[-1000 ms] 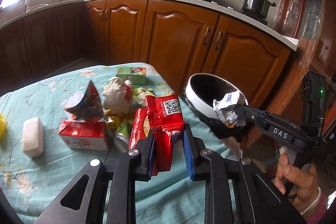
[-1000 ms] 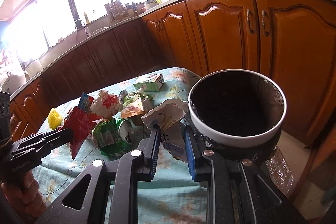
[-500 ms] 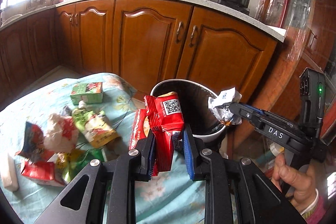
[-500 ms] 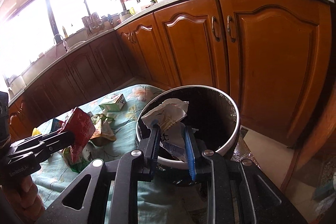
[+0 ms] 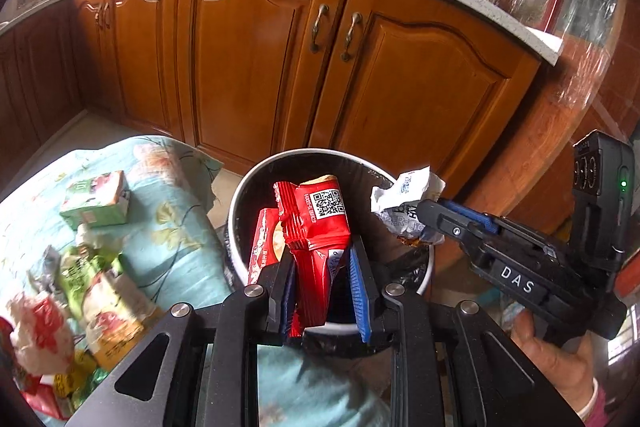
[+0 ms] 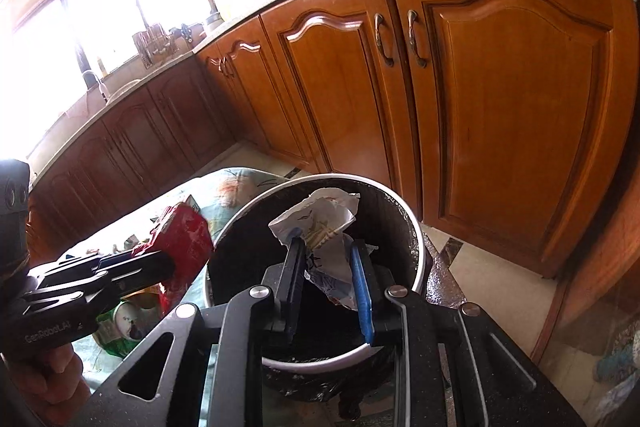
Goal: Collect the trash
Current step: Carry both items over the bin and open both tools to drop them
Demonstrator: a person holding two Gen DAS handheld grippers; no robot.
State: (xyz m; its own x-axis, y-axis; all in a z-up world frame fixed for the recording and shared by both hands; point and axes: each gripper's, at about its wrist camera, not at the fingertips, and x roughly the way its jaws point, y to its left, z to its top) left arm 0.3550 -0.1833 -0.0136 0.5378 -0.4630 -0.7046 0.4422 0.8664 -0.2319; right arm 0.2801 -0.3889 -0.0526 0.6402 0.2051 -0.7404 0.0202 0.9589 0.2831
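Note:
My left gripper (image 5: 322, 251) is shut on a bundle of red snack wrappers (image 5: 316, 219), one with a QR code, which hangs over the open mouth of the white-rimmed trash bin (image 5: 248, 183) lined with a black bag. My right gripper (image 6: 326, 243) is shut on a crumpled white wrapper (image 6: 320, 223), also above the bin (image 6: 404, 219). In the left wrist view, the right gripper (image 5: 428, 219) holds its white wrapper (image 5: 404, 195) over the bin's right rim. The right wrist view shows the left gripper (image 6: 168, 259) and its red wrappers (image 6: 184, 231) at the bin's left edge.
The table with a teal floral cloth (image 5: 180, 239) adjoins the bin on the left and carries a green carton (image 5: 96, 203) and several more wrappers (image 5: 100, 287). Wooden cabinet doors (image 5: 260, 67) stand close behind the bin. A person's hand (image 5: 552, 359) grips the right tool.
Both grippers have swung from above the table to above the bin, each still holding its wrapper. The pile of trash on the table has slid off to the left of both views.

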